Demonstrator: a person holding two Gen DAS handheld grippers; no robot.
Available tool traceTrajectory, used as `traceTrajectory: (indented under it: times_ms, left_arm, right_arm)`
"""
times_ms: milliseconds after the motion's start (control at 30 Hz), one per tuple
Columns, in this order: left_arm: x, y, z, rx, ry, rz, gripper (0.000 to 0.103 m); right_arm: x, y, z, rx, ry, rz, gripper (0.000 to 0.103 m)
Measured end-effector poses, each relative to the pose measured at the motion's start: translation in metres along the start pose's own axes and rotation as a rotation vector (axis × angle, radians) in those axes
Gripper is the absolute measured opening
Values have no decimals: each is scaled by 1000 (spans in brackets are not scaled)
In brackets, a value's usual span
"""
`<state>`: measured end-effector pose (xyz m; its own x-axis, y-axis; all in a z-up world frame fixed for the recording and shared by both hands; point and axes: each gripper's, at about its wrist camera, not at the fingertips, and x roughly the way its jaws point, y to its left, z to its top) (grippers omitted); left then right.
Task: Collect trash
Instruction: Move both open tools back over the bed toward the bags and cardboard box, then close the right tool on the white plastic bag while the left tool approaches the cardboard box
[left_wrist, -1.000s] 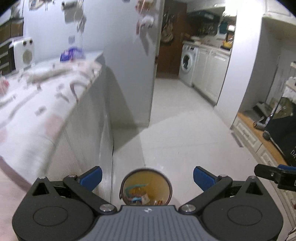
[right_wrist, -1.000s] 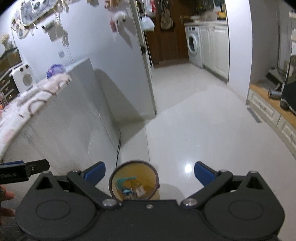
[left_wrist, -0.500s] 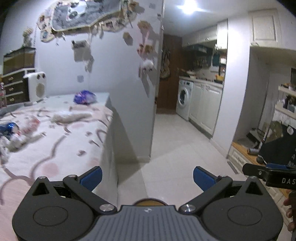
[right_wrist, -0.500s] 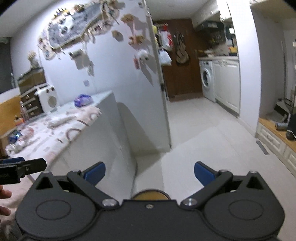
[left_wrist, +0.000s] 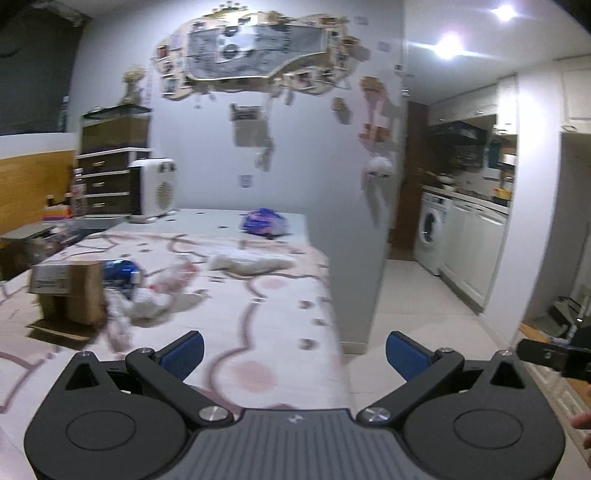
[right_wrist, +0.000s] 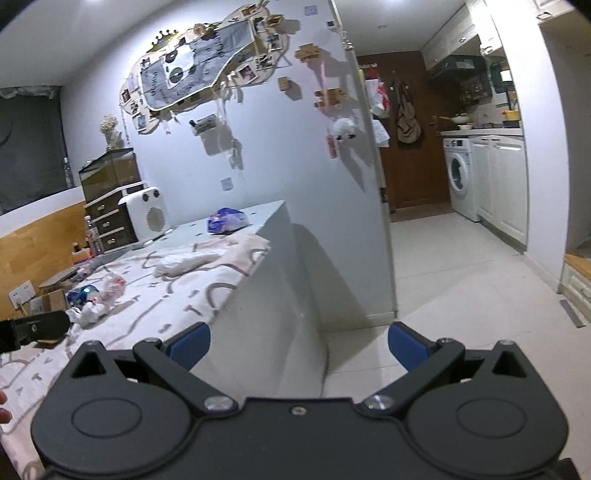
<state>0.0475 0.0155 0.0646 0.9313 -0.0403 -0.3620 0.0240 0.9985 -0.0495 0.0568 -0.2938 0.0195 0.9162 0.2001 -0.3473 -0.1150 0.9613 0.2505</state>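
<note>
Ahead, the trash lay in a loose cluster on the bench (left_wrist: 258, 332), toward its left side: a crushed blue can (left_wrist: 120, 272) beside a brown cardboard box (left_wrist: 68, 291), with crumpled white wrappers (left_wrist: 155, 299) spilling forward and rightward from them. Farther back lay a pale wad of paper (left_wrist: 251, 263), stretched left to right across the bench, and beyond that, near the far edge, a blue and purple bag (left_wrist: 264, 224).

From the left tool (left_wrist: 293, 354), the can and wrappers sat ahead and to the left, nearer than the paper wad, which lay almost straight in front. In the right wrist view the same cluster, can (right_wrist: 82, 294) and wrappers (right_wrist: 101, 299), sat well off to the left, past the bench's right edge, with the left tool between them and the right tool (right_wrist: 298, 345). By that geometry the left tool looked the nearer one for the can and wrappers, and a reach would have to go forward and leftward over the patterned cloth.

Both tools were spread wide and empty, their blue pads far apart with nothing between them. The right tool hung over the bench's right edge, with bare floor (right_wrist: 461, 277) ahead of it. Motion blur softened the left wrist view, so the exact shapes of the wrappers could not be told.
</note>
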Motion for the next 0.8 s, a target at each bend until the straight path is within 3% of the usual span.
traceTrajectory:
  times_ms: [300,533,633,800]
  left_arm:
    - [17,96,13,23,-16,133,103]
    - [39,169,4,65,33,138,103]
    - [51,187,-4,127,68,135,101]
    - [76,200,-18,339,169,150,91]
  right_arm:
    - [38,60,9,-43,43,67,103]
    - [58,106,13,-68,43,146,103]
    - [67,128,15,-82,40,201,103]
    - [89,167,19,-99,70,274,95]
